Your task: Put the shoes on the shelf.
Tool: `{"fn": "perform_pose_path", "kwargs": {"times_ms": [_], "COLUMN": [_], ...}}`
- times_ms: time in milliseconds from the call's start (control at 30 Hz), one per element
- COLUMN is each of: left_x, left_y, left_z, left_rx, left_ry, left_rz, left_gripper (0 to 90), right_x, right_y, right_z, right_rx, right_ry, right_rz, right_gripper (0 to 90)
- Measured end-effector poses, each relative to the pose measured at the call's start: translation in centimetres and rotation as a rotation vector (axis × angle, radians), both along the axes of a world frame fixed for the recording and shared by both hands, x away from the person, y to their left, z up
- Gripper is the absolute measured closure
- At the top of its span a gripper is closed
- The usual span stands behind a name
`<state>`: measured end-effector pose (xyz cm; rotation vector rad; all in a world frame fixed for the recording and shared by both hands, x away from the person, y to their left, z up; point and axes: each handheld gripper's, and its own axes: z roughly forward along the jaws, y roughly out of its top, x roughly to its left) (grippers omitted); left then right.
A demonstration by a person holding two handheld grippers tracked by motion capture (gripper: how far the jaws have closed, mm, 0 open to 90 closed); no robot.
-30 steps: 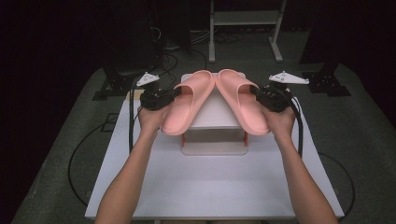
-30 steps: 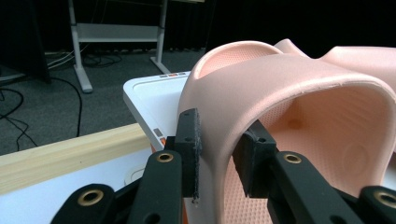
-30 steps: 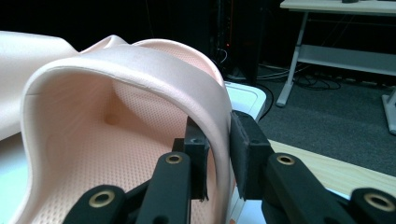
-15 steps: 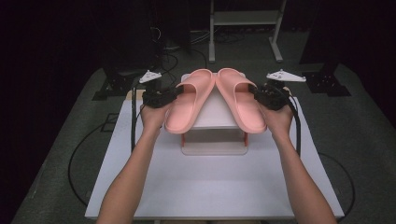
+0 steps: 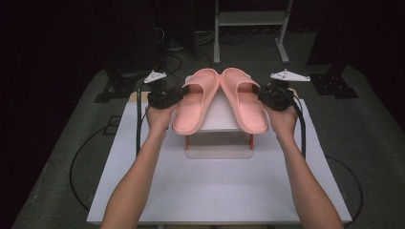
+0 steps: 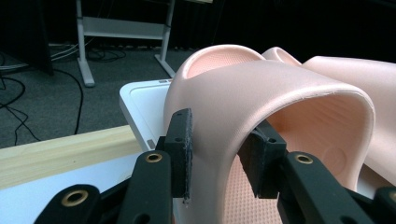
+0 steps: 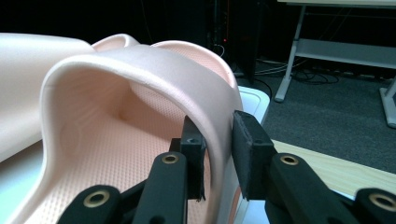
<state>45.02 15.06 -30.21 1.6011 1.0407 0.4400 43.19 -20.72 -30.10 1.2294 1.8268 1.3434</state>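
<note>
1. Two pink slides, the left slide (image 5: 193, 102) and the right slide (image 5: 246, 102), sit side by side on a white stand (image 5: 219, 117) toward 12 o'clock on the tabletop (image 5: 215, 186).
2. The left tongs (image 5: 180, 92) come in from 9 o'clock of the pair. Their jaws have just been opening, with the left slide's strap between them, and the pads look to be touching it on both sides.
3. The right tongs (image 5: 259, 92) come in from 3 o'clock and are clenched on the right slide's strap, one pad inside and one outside.
4. The step looks like setting the pair down and letting go. To do it well, check that both soles rest flat on the stand, then open each pair fully.
5. Draw each hand straight out, to 9 and to 3 o'clock, so the inner pad clears the strap without dragging the slide off.
6. The slides are soft, matte foam with wide arched straps and dimpled footbeds. Their toes meet at 12 o'clock and the heels splay apart toward 6.
</note>
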Motion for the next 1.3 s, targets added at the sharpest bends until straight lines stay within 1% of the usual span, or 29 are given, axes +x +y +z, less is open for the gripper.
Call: {"fn": "perform_pose_path", "kwargs": {"times_ms": [133,200,333,400,500,567,633,800,1000,1067,1133,1300], "left_x": [0.0,0.0,0.0,0.1,0.2,0.2,0.2,0.4,0.6,0.7,0.8,1.1], "left_y": [0.0,0.0,-0.2,-0.2,-0.3,-0.5,-0.6,-0.8,-0.9,-1.0,-1.0,-1.2], "left_z": [0.0,0.0,0.0,0.1,0.1,0.1,0.1,-0.1,-0.3,-0.4,-0.4,-0.6], "left_rx": [0.001,-0.008,-0.006,-0.013,-0.027,-0.019,-0.020,-0.031,-0.028,-0.036,-0.033,-0.043], "left_ry": [0.001,0.003,0.004,0.005,0.011,0.012,0.013,0.018,0.026,0.028,0.031,0.031], "left_rz": [0.002,0.004,0.007,0.005,0.003,0.002,-0.001,-0.008,-0.004,-0.001,-0.005,-0.003], "left_gripper": [64.6,64.3,63.5,63.2,62.0,61.6,60.9,59.1,58.8,58.6,58.5,58.3], "right_x": [0.1,0.1,0.2,0.2,0.3,0.4,0.5,0.6,0.7,0.8,0.9,1.2], "right_y": [0.2,0.2,0.3,0.4,0.4,0.4,0.4,0.6,0.8,1.0,1.1,1.3], "right_z": [0.0,0.0,0.0,-0.1,-0.1,-0.1,-0.1,-0.1,-0.2,-0.2,-0.2,-0.2], "right_rx": [-0.007,-0.002,0.004,0.001,0.011,0.007,0.008,0.003,0.002,-0.001,-0.003,-0.002], "right_ry": [-0.002,-0.002,0.005,0.003,0.001,0.002,0.005,0.010,0.015,0.016,0.016,0.019], "right_rz": [-0.001,-0.001,-0.006,-0.009,-0.013,-0.018,-0.018,-0.026,-0.028,-0.028,-0.031,-0.039], "right_gripper": [74.3,74.3,73.9,73.8,73.4,73.2,72.8,71.7,70.9,70.6,70.5,70.3]}}
